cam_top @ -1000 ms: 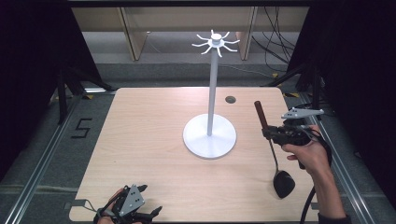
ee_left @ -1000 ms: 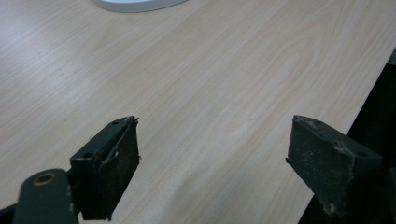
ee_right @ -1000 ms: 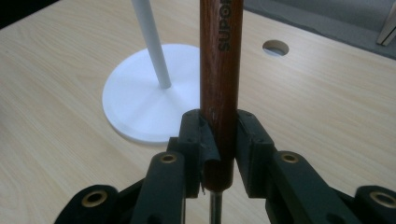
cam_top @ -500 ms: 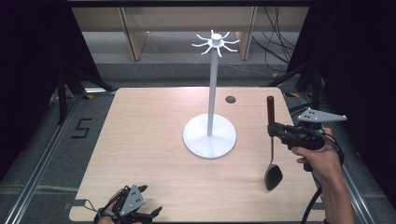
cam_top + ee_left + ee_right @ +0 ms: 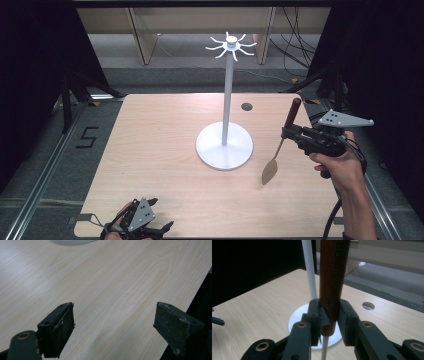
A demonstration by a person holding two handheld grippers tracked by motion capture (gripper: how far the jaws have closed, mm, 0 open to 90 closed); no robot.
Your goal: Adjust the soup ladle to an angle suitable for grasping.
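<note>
One spatula (image 5: 278, 150) hung handle-up in your right tool (image 5: 289, 133), clamped tight (left tool (image 5: 155, 231) sat apart on the desk (image 5: 160, 150)), so hooking it onto the stand (image 5: 227, 100) likely came next.

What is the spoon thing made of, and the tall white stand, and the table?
The utensil seems to have a glossy reddish-brown handle, probably varnished wood, with printed letters in the right gripper view; its thin shaft and blade look like metal. The stand is smooth matte white all over, maybe painted metal or plastic; I cannot tell which. The table shows pale wood grain, likely wood or a wood-look laminate.
</note>
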